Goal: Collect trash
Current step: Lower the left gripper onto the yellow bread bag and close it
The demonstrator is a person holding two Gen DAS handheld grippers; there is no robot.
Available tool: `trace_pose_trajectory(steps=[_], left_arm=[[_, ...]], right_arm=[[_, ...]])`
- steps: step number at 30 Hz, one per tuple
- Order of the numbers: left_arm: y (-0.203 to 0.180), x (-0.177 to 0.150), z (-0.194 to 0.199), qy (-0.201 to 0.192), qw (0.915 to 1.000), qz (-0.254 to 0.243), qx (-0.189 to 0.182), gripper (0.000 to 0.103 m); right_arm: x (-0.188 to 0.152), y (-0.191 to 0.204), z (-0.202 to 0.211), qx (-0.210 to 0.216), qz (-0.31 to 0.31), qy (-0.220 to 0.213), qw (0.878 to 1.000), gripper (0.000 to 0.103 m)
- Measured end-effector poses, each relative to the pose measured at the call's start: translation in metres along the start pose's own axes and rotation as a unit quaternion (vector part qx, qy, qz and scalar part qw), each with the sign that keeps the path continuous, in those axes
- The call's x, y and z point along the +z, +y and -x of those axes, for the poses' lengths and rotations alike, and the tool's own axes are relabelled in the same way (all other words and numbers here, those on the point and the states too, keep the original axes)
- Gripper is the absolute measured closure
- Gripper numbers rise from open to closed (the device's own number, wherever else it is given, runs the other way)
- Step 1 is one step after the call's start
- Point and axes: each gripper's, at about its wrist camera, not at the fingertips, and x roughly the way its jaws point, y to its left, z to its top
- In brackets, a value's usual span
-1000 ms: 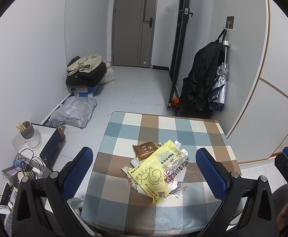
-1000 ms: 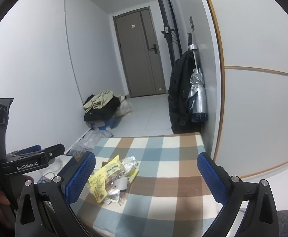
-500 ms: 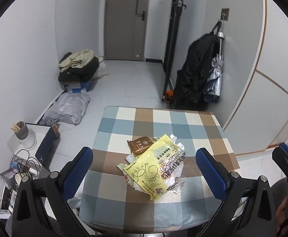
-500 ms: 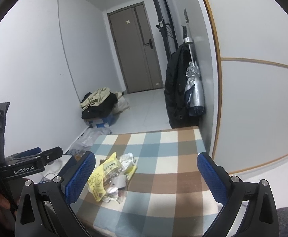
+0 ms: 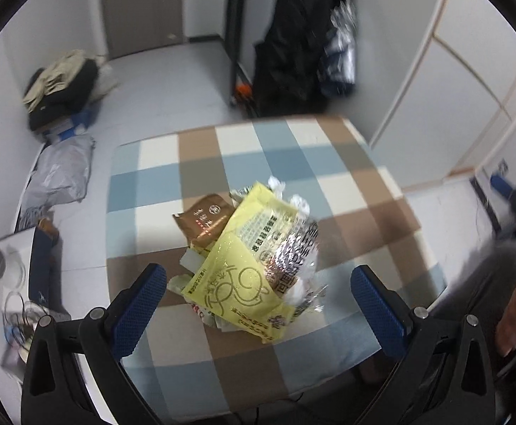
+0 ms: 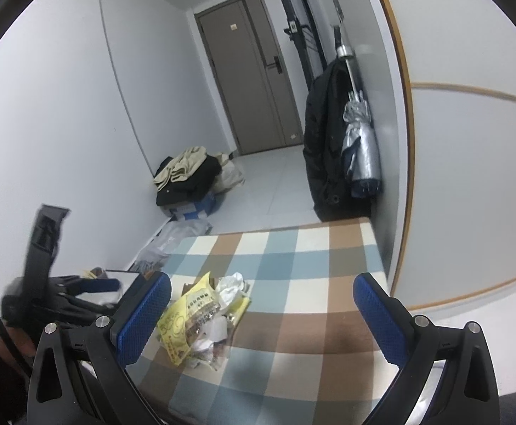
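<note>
- I have the left gripper (image 5: 258,294) spread wide and empty, hanging over the near half of the table (image 5: 346,163); I judge it is placed there so the trash sits between the fingers for a first pick.
- The right gripper (image 6: 261,304) is likewise released and holds nothing, with the trash ahead and toward its left finger.
- The trash itself is one heap just ahead of the left gripper's fingertips, resting on the checked cloth (image 5: 201,145), not touched by either tool.
- Counting what I can separate: one large yellow bag (image 5: 243,248) on top, one brown packet (image 5: 204,219) tucked under its far-left edge, one silvery printed wrapper (image 5: 293,248) to its right, and a few white crumpled bits (image 6: 231,285); how many of those, I cannot tell.
- The bag lies over the rest, so it would have to come first, I think.
- Farther off, left of the left gripper: one grey sack (image 5: 59,173) on the floor and one pile of clothes (image 5: 59,85) on a box.
- Farthest, ahead: one dark coat (image 6: 325,141) and one folded umbrella (image 6: 360,141) hang by the wall, with one door (image 6: 254,71) beyond.
</note>
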Motion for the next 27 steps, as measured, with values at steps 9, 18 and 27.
trace_pose_trajectory(steps=[9, 18, 27], left_arm=[[0.004, 0.008, -0.048, 0.077, 0.9942, -0.074, -0.017, 0.001], [-0.005, 0.006, -0.074, 0.122, 0.9789, -0.162, -0.023, 0.001], [0.008, 0.012, -0.078, 0.134, 0.9805, -0.139, -0.038, 0.012]], right_arm=[[0.003, -0.012, -0.022, -0.005, -0.011, 0.028, 1.000, 0.000], [0.002, -0.019, -0.034, -0.010, -0.017, 0.046, 0.999, 0.000], [0.001, -0.023, -0.042, -0.009, -0.022, 0.056, 0.998, 0.000]])
